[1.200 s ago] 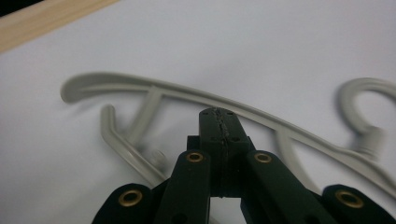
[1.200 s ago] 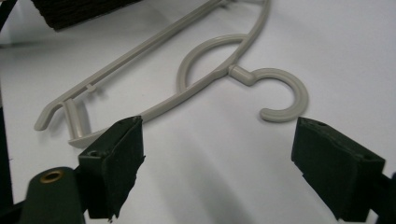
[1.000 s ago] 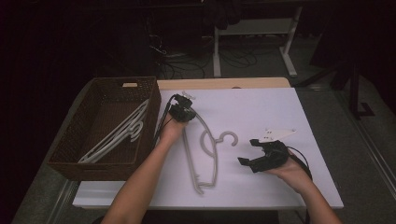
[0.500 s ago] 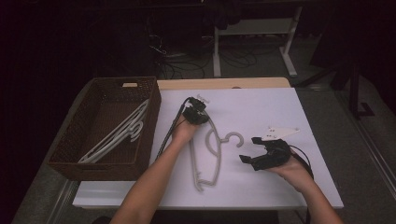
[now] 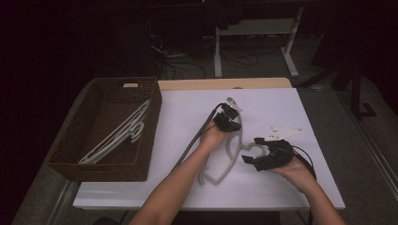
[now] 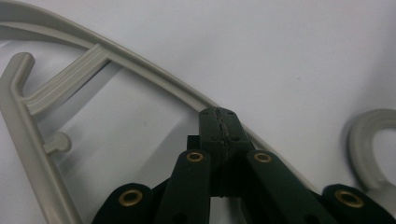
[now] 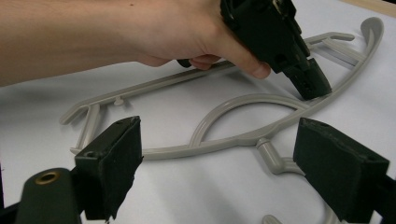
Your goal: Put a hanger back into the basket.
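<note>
A grey plastic hanger (image 5: 227, 154) lies on the white table (image 5: 187, 112), its hook turned to the right. My left gripper (image 5: 228, 119) is shut on the hanger's curved arm near its far end. The left gripper view has the black jaws (image 6: 220, 116) closed together over that arm of the hanger (image 6: 140, 65). My right gripper (image 5: 251, 151) hovers open just right of the hook, jaws pointing left. Its own view (image 7: 224, 140) looks between the wide-apart pads at the hanger (image 7: 243, 100) and at the left gripper (image 7: 313, 86) pinching it.
A brown wicker basket (image 5: 101, 166) stands at the table's left with several pale hangers (image 5: 119, 133) inside. The left gripper's cable (image 5: 192, 140) trails back along the forearm. Behind the table, a desk frame (image 5: 256, 33) and floor cables sit in the dark.
My left gripper has moved right and a little nearer, dragging the hanger with it toward the right gripper. The right gripper has barely shifted.
</note>
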A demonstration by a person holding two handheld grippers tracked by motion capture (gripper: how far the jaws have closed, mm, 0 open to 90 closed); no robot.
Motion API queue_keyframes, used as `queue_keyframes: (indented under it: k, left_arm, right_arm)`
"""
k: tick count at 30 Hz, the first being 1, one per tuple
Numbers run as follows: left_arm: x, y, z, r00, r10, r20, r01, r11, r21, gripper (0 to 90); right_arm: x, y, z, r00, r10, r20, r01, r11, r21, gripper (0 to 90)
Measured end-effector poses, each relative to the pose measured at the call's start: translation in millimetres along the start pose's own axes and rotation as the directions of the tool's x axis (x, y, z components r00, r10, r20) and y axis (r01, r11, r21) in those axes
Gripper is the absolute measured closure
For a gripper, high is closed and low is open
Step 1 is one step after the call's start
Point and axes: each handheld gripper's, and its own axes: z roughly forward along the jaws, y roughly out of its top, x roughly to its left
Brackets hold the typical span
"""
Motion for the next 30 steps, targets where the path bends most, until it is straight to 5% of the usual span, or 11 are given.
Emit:
queue_keyframes:
  k: [6, 13, 22, 25, 30]
  left_arm:
    - [-12.6, -18.9, -43.2, 0.9984, -0.02, 0.053, 0.022, 0.999, -0.039, 90.0]
    - [-56.5, -52.6, -79.5, 0.9917, 0.025, 0.126, -0.019, 0.9989, -0.043, 90.0]
    - [-105.8, -84.4, -80.0, 0.9808, 0.07, 0.182, -0.073, 0.9973, 0.006, 90.0]
    - [-110.2, -94.2, -76.7, 0.9834, 0.093, 0.156, -0.1, 0.9941, 0.04, 90.0]
    - [-107.5, -106.9, -81.2, 0.9877, 0.086, 0.131, -0.093, 0.9942, 0.053, 90.0]
  right_arm:
    - [-2.9, 0.0, -3.4, 0.9999, 0.012, 0.009, -0.012, 1.0, -0.01, 14.6]
    - [-4.5, 0.5, -3.8, 0.9997, 0.014, 0.021, -0.014, 1.0, -0.007, 14.5]
    - [-11.0, -0.7, -8.8, 0.9987, 0.031, 0.042, -0.03, 0.999, -0.02, 14.6]
    - [-12.3, -1.2, -9.3, 0.9984, 0.035, 0.044, -0.034, 0.999, -0.022, 14.6]
    - [-12.6, -1.2, -9.0, 0.9983, 0.037, 0.045, -0.036, 0.999, -0.022, 14.5]
